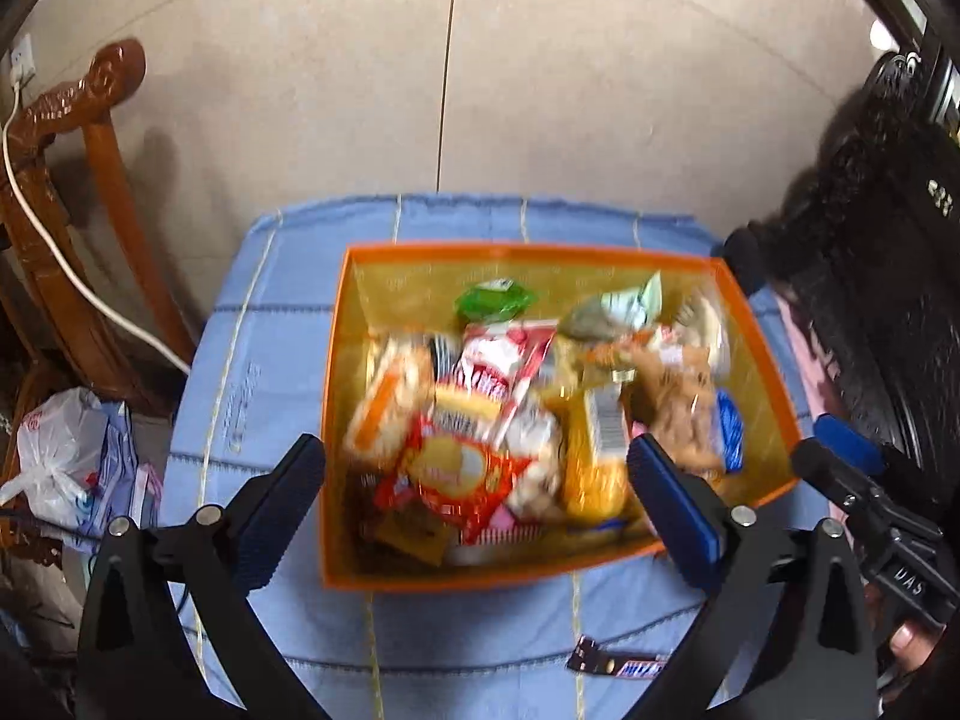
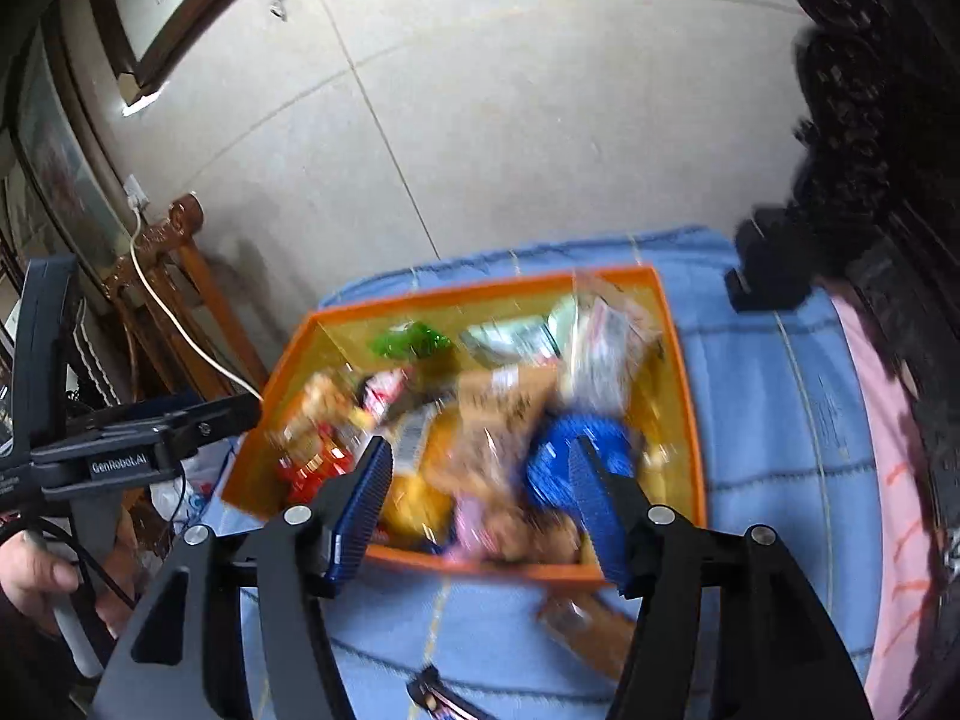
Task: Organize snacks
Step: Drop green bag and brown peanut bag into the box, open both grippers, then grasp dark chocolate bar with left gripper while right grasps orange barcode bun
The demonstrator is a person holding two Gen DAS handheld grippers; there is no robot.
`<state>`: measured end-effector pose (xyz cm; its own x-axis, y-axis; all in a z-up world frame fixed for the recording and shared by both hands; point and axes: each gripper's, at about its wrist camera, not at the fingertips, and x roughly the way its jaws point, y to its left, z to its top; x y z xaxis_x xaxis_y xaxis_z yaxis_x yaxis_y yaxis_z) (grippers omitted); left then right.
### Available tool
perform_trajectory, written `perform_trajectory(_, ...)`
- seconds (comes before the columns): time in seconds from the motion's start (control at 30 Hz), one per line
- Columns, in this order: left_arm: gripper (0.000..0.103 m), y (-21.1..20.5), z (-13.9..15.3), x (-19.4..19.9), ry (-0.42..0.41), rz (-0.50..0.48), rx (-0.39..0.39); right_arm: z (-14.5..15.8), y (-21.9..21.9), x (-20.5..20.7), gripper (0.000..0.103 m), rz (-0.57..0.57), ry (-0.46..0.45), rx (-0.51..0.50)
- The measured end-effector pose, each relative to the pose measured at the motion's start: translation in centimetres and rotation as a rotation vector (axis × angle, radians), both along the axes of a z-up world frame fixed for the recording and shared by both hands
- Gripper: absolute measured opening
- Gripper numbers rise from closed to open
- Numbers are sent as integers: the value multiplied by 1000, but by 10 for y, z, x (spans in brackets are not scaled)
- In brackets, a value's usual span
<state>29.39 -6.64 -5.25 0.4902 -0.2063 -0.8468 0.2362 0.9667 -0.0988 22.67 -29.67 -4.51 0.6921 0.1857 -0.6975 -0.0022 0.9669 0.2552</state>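
Observation:
An orange box (image 1: 333,420) full of snack packets stands on a blue checked cloth (image 1: 240,360). Inside are a red packet (image 1: 456,474), a green packet (image 1: 495,300), a yellow packet (image 1: 594,468) and a blue packet (image 1: 729,432). My left gripper (image 1: 474,462) hangs open wide over the box's near side, nothing between its pads. A chocolate bar (image 1: 618,663) lies on the cloth in front of the box. In the right wrist view my right gripper (image 2: 480,456) is open above the box (image 2: 480,294), over blurred packets including the blue packet (image 2: 552,468). A brown wrapper (image 2: 576,618) lies by the near wall.
A carved wooden chair (image 1: 90,192) with a white cable (image 1: 60,264) stands left of the table, a plastic bag (image 1: 60,456) below it. Dark carved furniture (image 1: 888,276) rises on the right beside a pink cloth (image 2: 888,480). A tiled wall (image 1: 480,90) is behind.

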Motion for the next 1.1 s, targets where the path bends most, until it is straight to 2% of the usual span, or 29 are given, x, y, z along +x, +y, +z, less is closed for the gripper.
perform_trajectory(0.33, 98, -11, -20, -51, 51, -62, 33, -39, -20, -52, 62, -30, 100, -29)
perform_trajectory(0.4, 98, -17, -27, -62, 73, -75, 37, -48, -20, -57, 69, -20, 123, -37)
perform_trajectory(0.43, 98, -21, -31, -68, 88, -82, 43, -55, -19, -58, 69, -8, 143, -54)
perform_trajectory(0.6, 98, -42, -86, -96, 223, -111, 87, -94, -10, -56, 69, 76, 233, -193)
perform_trajectory(0.67, 98, -44, -104, -101, 272, -86, 86, -110, -5, -49, 69, 127, 251, -259)
perform_trajectory(0.77, 98, -38, -121, -105, 321, -20, 77, -127, 0, -38, 68, 183, 278, -295)
perform_trajectory(0.8, 98, -37, -123, -106, 326, -9, 80, -132, 2, -34, 66, 201, 287, -307)
perform_trajectory(0.87, 98, -36, -128, -107, 333, 6, 95, -146, 6, -26, 55, 240, 320, -341)
perform_trajectory(0.9, 98, -35, -130, -107, 335, 11, 100, -148, 7, -25, 54, 247, 321, -345)
perform_trajectory(1.0, 98, -37, -129, -110, 328, 4, 105, -144, 8, -29, 45, 236, 325, -370)
perform_trajectory(1.03, 98, -39, -129, -111, 321, -12, 111, -139, 4, -35, 44, 225, 323, -346)
perform_trajectory(1.1, 98, -46, -124, -112, 291, -69, 140, -126, -8, -52, 39, 185, 319, -233)
